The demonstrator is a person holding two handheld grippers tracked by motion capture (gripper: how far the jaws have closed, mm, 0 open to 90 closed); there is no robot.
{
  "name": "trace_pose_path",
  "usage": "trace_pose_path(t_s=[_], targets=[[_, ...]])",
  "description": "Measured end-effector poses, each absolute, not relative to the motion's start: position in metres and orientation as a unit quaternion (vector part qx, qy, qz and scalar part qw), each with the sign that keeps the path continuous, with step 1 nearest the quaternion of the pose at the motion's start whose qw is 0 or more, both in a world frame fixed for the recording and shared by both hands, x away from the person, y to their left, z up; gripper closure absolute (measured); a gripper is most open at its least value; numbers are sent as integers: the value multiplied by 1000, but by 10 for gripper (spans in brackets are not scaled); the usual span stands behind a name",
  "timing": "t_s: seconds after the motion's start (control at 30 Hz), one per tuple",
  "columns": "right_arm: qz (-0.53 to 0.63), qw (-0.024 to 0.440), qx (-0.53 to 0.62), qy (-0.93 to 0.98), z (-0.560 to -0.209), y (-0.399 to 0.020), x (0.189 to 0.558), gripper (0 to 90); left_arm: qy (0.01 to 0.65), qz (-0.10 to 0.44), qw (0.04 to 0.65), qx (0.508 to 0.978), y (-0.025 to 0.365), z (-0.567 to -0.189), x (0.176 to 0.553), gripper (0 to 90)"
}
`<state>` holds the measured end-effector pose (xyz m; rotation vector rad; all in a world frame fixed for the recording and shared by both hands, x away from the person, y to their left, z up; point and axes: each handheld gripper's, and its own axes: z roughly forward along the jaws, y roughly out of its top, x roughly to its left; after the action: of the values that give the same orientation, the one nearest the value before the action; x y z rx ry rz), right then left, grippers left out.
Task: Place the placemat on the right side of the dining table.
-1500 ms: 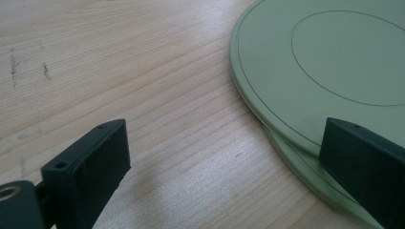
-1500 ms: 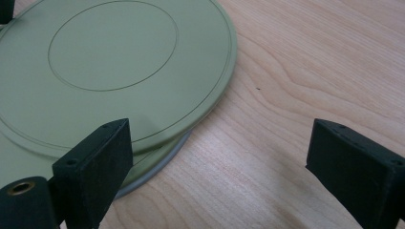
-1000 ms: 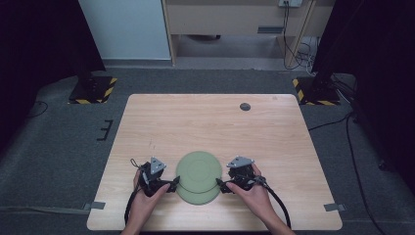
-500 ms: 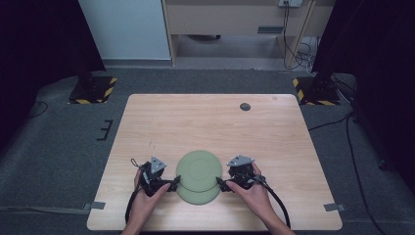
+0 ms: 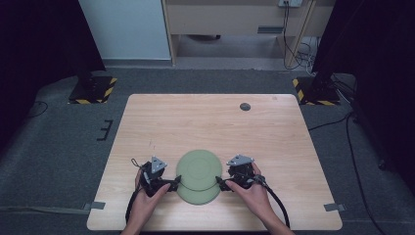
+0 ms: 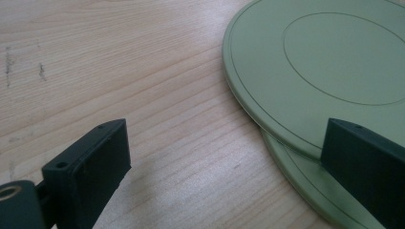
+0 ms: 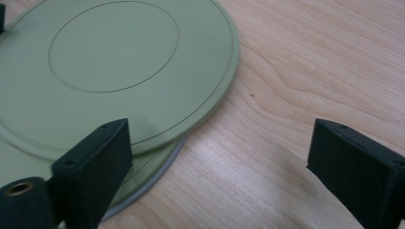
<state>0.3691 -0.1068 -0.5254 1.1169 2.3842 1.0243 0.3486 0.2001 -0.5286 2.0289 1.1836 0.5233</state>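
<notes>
While both hands sit low at the near edge of the table (image 5: 147, 112), we find the left gripper (image 5: 172, 185) and right gripper (image 5: 221, 184) spread wide, flanking two stacked green plates (image 5: 198, 169), the top one (image 6: 305, 57) offset over the lower (image 6: 305, 186). Against the frames a second earlier, little has shifted; we judge a grasp not yet made. A small dark disc (image 5: 245, 106) lies far off.
</notes>
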Motion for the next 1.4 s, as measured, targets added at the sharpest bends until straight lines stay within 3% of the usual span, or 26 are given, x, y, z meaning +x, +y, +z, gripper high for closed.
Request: trace_pose_path(t_s=[0.27, 1.4], targets=[[356, 162, 391, 833, -526, -104, 370, 54, 461, 208, 357, 785, 198, -530, 351, 2], [362, 159, 392, 831, -527, -102, 371, 64, 454, 199, 357, 791, 194, -530, 351, 7]])
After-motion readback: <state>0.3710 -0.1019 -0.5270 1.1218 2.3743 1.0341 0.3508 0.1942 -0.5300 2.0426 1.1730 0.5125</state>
